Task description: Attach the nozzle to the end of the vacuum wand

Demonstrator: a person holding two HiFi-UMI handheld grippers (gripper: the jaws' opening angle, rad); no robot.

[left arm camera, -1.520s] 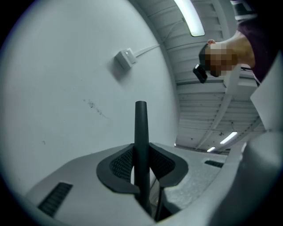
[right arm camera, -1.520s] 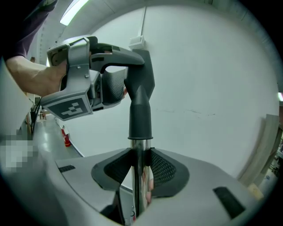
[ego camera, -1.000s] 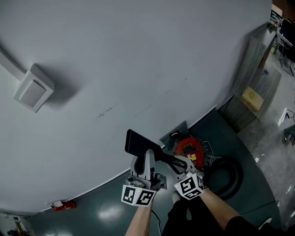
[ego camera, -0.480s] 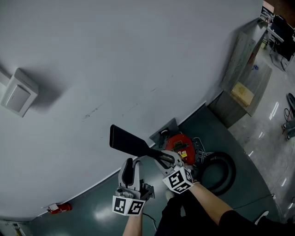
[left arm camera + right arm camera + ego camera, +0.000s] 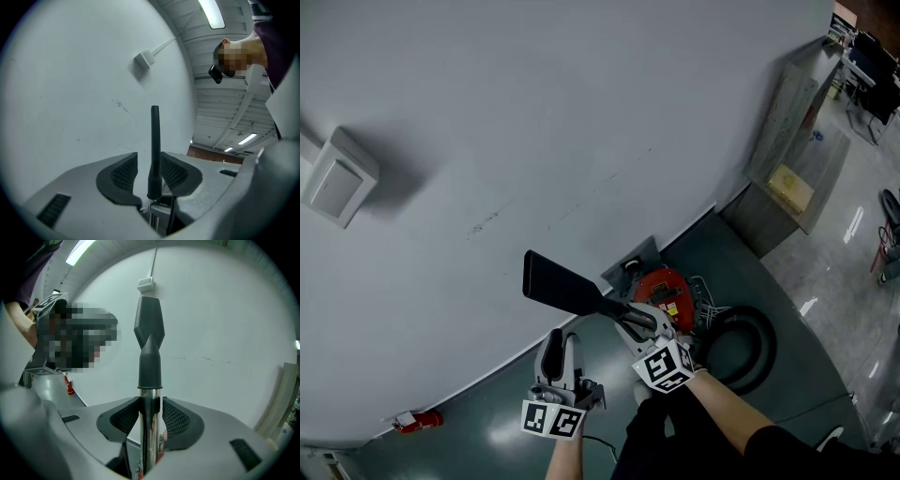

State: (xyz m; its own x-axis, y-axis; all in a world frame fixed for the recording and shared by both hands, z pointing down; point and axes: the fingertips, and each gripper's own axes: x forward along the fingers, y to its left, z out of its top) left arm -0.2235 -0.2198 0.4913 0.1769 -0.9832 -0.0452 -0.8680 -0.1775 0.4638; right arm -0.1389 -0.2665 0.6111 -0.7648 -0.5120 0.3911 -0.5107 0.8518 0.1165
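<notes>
The fingers [image 5: 123, 171] of the left gripper [image 5: 562, 345] are spread wide and have just been opening. The flat black nozzle [image 5: 561, 283] lines up with the gap between them, but they do not touch it. The right gripper's [image 5: 645, 325] fingers [image 5: 177, 418] pinch the shiny wand [image 5: 149, 437]. The nozzle sits on the wand's far end, up in the air close to the grey wall [image 5: 581, 112].

If the nozzle was not pushed all the way on, it could slide off and fall to the floor [image 5: 487, 422]. Only one gripper holds the wand, so it could twist or bump the wall.

The red vacuum drum [image 5: 673, 298] stands on the floor by the wall, right of the nozzle, beside a black hose [image 5: 750, 352]. It looks closed from here, so I cannot see inside.
</notes>
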